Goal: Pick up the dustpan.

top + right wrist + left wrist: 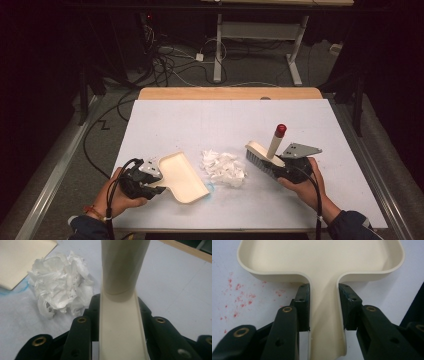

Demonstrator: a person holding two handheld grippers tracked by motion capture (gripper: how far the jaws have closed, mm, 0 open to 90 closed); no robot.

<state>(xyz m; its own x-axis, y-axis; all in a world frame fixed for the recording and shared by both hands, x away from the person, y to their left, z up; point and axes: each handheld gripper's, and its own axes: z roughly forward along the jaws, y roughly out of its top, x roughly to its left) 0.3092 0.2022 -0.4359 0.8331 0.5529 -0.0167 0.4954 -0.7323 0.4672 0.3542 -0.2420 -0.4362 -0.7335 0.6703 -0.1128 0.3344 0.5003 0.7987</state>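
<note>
A cream dustpan (182, 176) lies on the white table, its open lip toward a pile of crumpled white paper (223, 166). My left gripper (150, 177) is shut on the dustpan's handle (325, 322), one pad on each side. A cream hand brush (262, 156) with grey bristles and a red-tipped handle stands just right of the paper. My right gripper (285, 167) is shut on the brush's back (121, 327), with the paper pile (61, 292) ahead to its left and the dustpan's corner (22, 260) beyond.
The white sheet (200, 120) covers a wooden table whose far edge shows bare wood. Red speckles (237, 300) mark the surface left of the dustpan handle; a blue smear (12, 291) lies by the pan's lip. Cables and a desk frame stand on the floor beyond.
</note>
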